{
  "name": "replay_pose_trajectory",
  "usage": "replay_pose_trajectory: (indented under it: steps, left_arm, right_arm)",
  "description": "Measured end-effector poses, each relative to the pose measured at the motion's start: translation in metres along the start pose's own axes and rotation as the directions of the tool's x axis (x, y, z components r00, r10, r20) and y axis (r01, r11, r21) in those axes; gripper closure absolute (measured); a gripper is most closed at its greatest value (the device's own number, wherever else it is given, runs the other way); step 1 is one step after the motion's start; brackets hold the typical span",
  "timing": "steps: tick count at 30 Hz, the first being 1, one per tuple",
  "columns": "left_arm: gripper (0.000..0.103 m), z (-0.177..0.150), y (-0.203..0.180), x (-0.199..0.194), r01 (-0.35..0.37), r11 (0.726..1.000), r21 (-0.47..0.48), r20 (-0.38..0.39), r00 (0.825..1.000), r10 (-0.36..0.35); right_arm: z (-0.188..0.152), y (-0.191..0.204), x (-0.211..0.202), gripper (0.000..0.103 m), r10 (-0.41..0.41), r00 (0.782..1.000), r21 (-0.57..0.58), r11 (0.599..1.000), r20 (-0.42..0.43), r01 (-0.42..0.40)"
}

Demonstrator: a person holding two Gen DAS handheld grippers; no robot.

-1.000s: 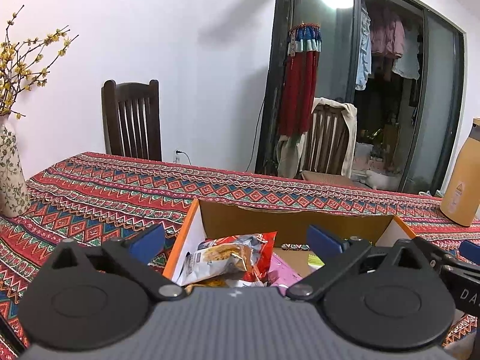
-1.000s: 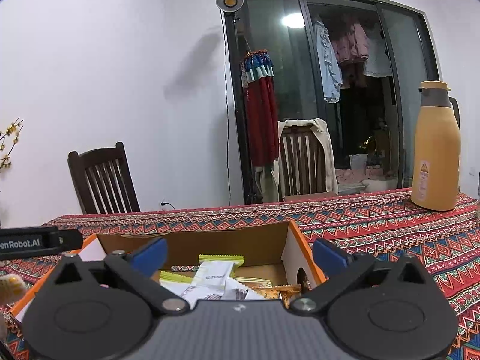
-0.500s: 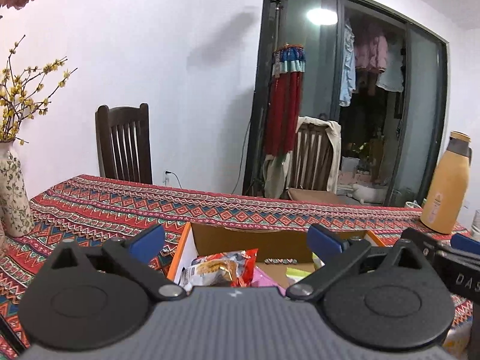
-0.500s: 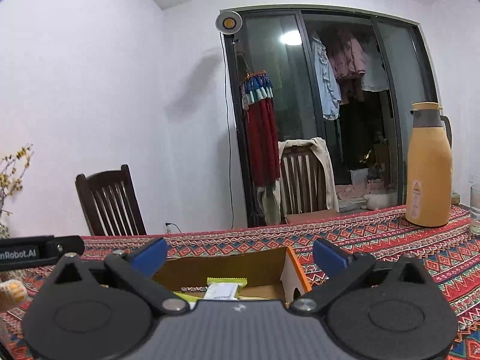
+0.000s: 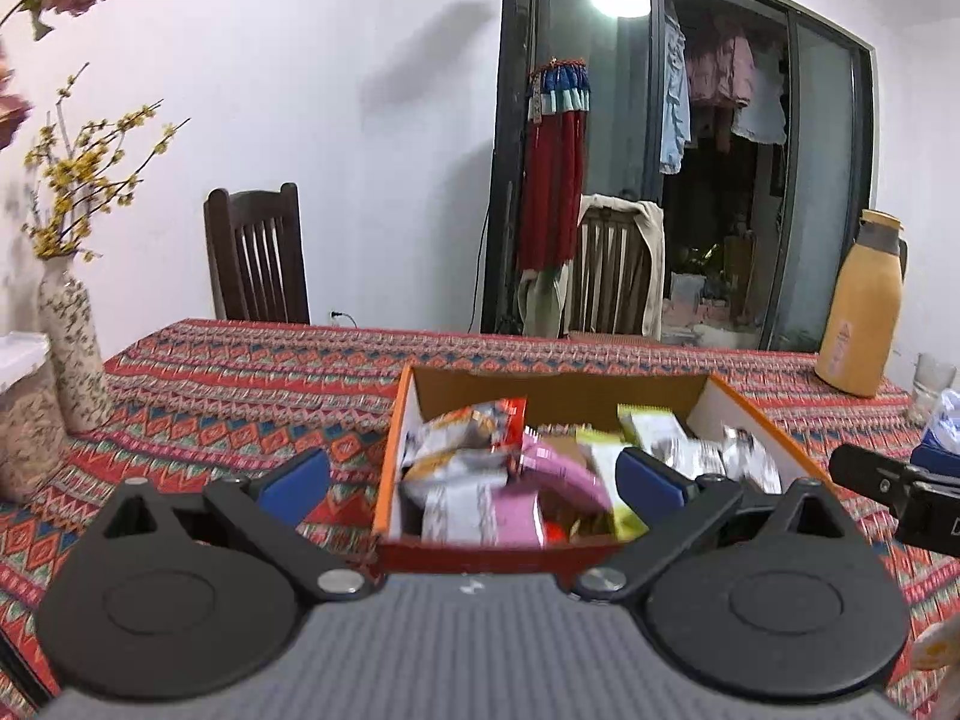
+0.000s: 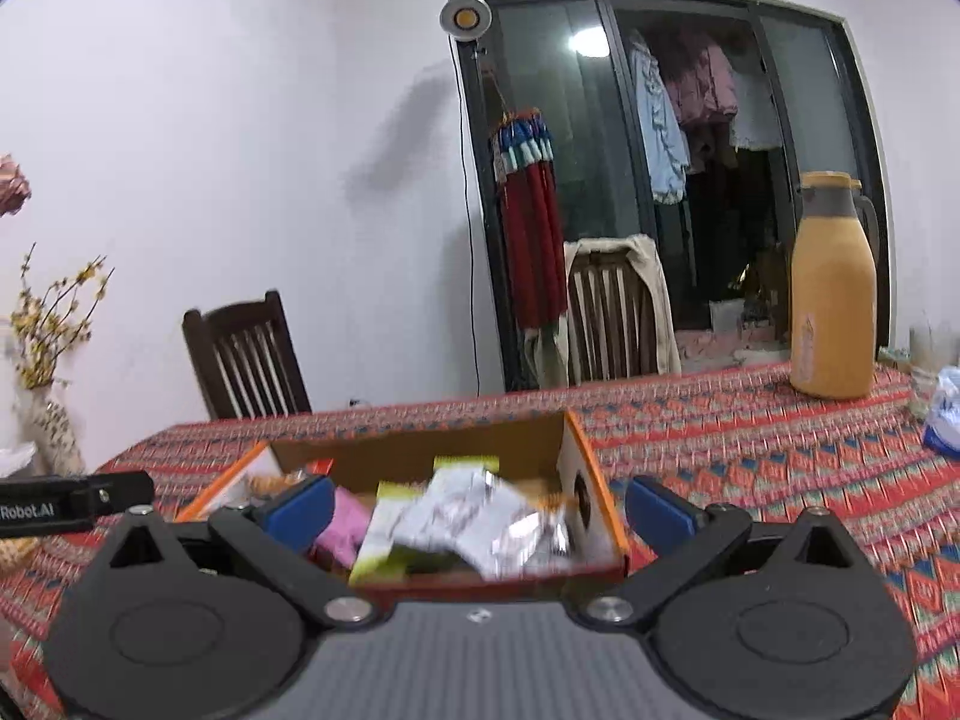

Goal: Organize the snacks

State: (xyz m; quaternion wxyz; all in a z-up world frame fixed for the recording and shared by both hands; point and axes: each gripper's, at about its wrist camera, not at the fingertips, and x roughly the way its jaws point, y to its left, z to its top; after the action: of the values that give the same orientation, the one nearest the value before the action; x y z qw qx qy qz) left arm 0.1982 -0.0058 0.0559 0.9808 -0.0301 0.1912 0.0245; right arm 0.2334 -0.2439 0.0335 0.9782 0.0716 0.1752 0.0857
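An orange-edged cardboard box [image 5: 558,384] sits on the patterned tablecloth, filled with several snack packets: a red-and-white bag [image 5: 474,420], a pink packet [image 5: 552,468], green-edged and silver ones [image 5: 678,438]. My left gripper [image 5: 471,480] is open, raised above the box's near edge, with nothing between its blue fingertips. In the right wrist view the same box [image 6: 576,468] shows silver packets [image 6: 480,516] and a pink one [image 6: 345,525]. My right gripper [image 6: 480,510] is open and holds nothing, above the box's near side.
A tall orange thermos [image 5: 861,312] and a glass [image 5: 930,381] stand at the table's far right, beside a blue-white pack [image 6: 945,414]. A flowered vase [image 5: 69,348] with yellow branches stands at the left. Two wooden chairs [image 5: 258,252] are behind the table.
Both grippers rose and pulled back from the box, then tipped down, so the whole box interior shows now. Both stayed open and empty.
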Motion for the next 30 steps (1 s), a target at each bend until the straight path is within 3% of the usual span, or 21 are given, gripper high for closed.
replay_pose_trajectory:
  steps: [14, 30]
  left_arm:
    - [0.000, -0.062, 0.011, -0.067, 0.020, 1.000, 0.011, -0.070, 0.997, -0.020]
    - [0.000, -0.099, 0.012, -0.086, 0.045, 0.999, 0.014, -0.125, 0.991, -0.043]
  right_arm:
    - [-0.052, 0.003, -0.070, 0.000, 0.012, 0.997, 0.014, 1.000, -0.079, -0.011]
    - [-0.090, 0.006, -0.094, 0.000, 0.005, 0.989, 0.014, 1.000, -0.151, -0.003]
